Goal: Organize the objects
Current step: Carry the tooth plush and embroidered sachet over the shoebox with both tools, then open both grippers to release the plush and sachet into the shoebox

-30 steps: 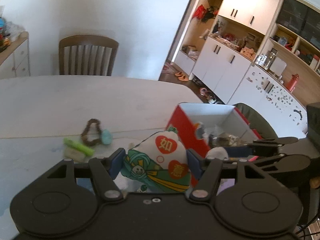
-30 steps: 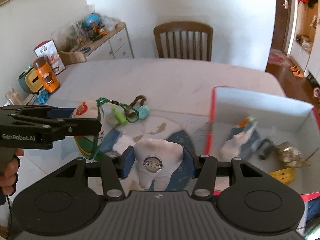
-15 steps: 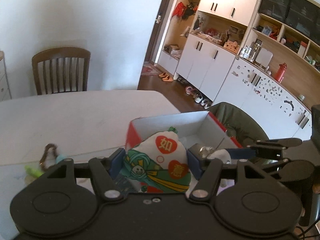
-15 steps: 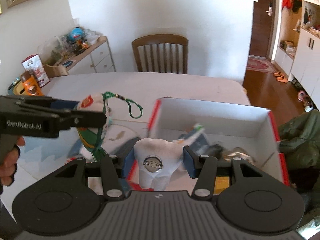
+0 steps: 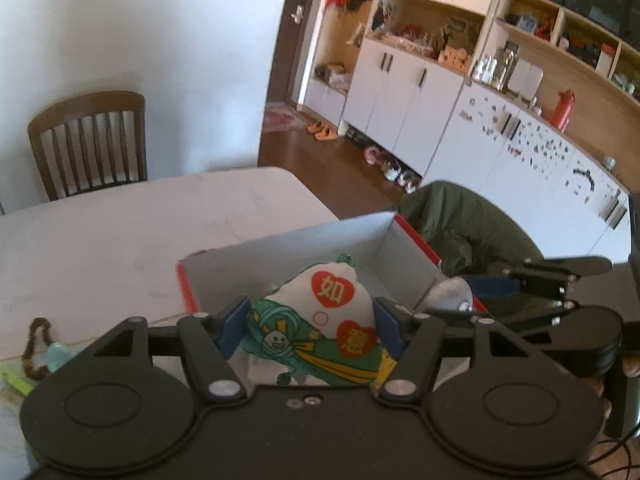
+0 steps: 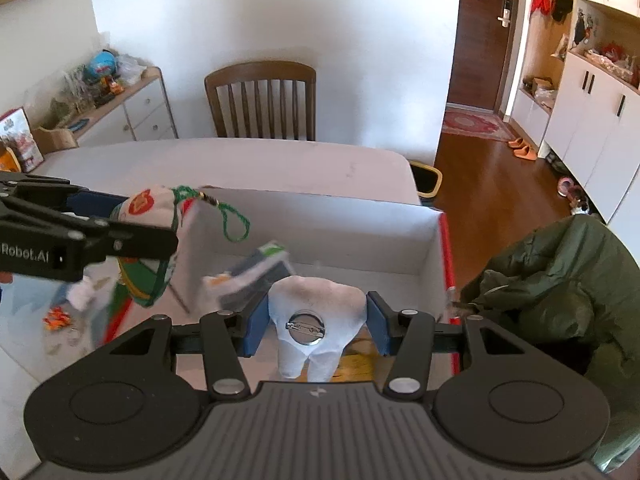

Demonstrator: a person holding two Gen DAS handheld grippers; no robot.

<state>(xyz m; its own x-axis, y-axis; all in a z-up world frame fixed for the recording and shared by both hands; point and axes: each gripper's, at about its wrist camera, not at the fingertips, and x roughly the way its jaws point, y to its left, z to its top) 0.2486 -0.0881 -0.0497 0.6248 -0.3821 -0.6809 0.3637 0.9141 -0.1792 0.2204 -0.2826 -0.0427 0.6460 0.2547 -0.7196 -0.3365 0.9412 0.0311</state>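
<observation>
My left gripper [image 5: 310, 326] is shut on a white cloth pouch [image 5: 320, 320] printed with red hearts and a green figure, held above the red-edged white box [image 5: 280, 252]. From the right wrist view the same pouch [image 6: 154, 220] trails a green bead cord [image 6: 234, 224] at the box's left wall. A white tooth-shaped plush [image 6: 316, 320] with a round pin on its back is clamped in my right gripper [image 6: 316, 322], over the open box [image 6: 360, 228]. The plush [image 5: 448, 294] shows at the box's right side in the left wrist view. A blurred packet [image 6: 256, 272] lies inside.
A brown bead bracelet [image 5: 34, 344], a teal piece [image 5: 58, 356] and a green item [image 5: 14, 376] lie on the table left of the box. A dark green jacket [image 6: 560, 276] hangs on the seat at right. A wooden chair [image 6: 262, 104] stands at the table's far side.
Both grippers have travelled from the table's left part to over the box, each still holding its item. The loose items on the table have slid off to the left of view.
</observation>
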